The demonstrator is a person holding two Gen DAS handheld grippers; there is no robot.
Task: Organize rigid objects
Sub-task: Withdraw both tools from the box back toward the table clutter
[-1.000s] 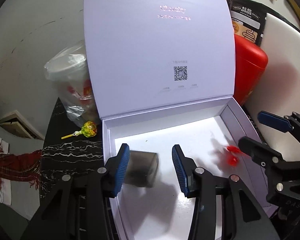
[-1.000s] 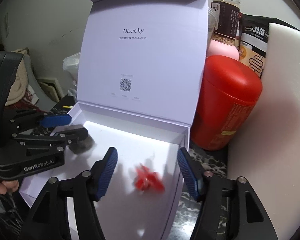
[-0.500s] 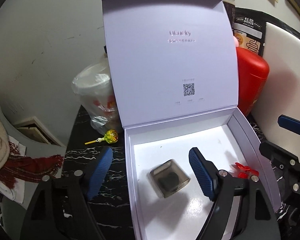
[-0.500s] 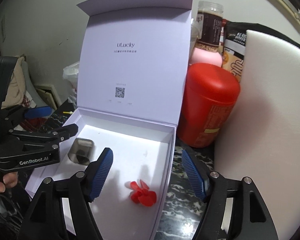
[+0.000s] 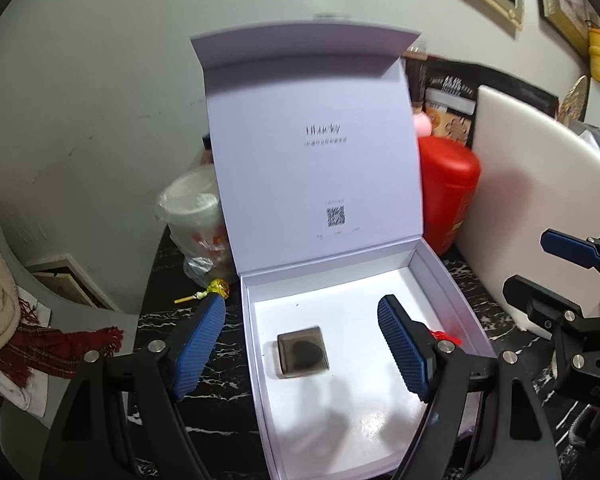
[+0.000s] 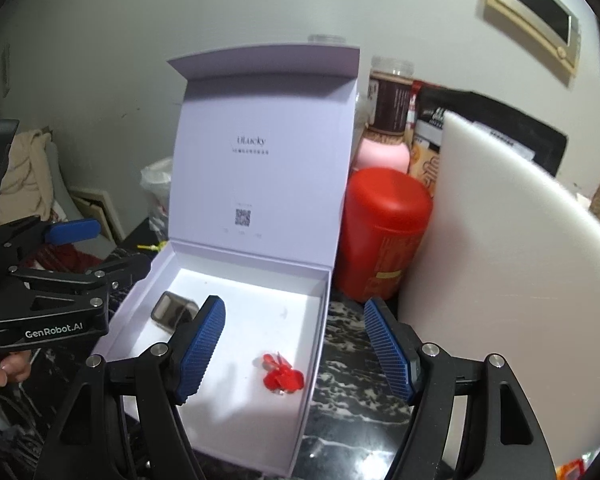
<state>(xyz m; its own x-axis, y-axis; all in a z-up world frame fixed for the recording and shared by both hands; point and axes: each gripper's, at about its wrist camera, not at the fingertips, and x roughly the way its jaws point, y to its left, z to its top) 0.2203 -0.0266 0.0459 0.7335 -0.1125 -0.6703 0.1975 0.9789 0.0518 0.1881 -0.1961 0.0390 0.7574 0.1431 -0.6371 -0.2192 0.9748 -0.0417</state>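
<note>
A pale lilac gift box (image 5: pixel 452 292) (image 6: pixel 148 276) stands open on a black marble table, its lid (image 5: pixel 316 140) upright at the back. On its white floor lie a smoky translucent square case (image 5: pixel 302 352) (image 6: pixel 172 310) at the left and a small red flower-shaped piece (image 6: pixel 281 373) at the right. In the left wrist view the flower piece (image 5: pixel 444 336) peeks out behind a finger. My left gripper (image 5: pixel 300 344) hangs above the case, open and holding nothing. My right gripper (image 6: pixel 294 350) hangs above the flower piece, open and holding nothing.
A red canister (image 6: pixel 384 232) and a white foam board (image 6: pixel 508 288) stand right of the box, with a pink bottle (image 6: pixel 382 154) and jars behind. A bagged cup (image 5: pixel 196 220) and a lollipop (image 5: pixel 212 291) sit to the left. A hand (image 6: pixel 0 372) holds the left gripper.
The left gripper opened and let go of the smoky case, which now lies flat in the box. Both grippers have risen and drawn back from the box; the flower piece rests on the floor.
</note>
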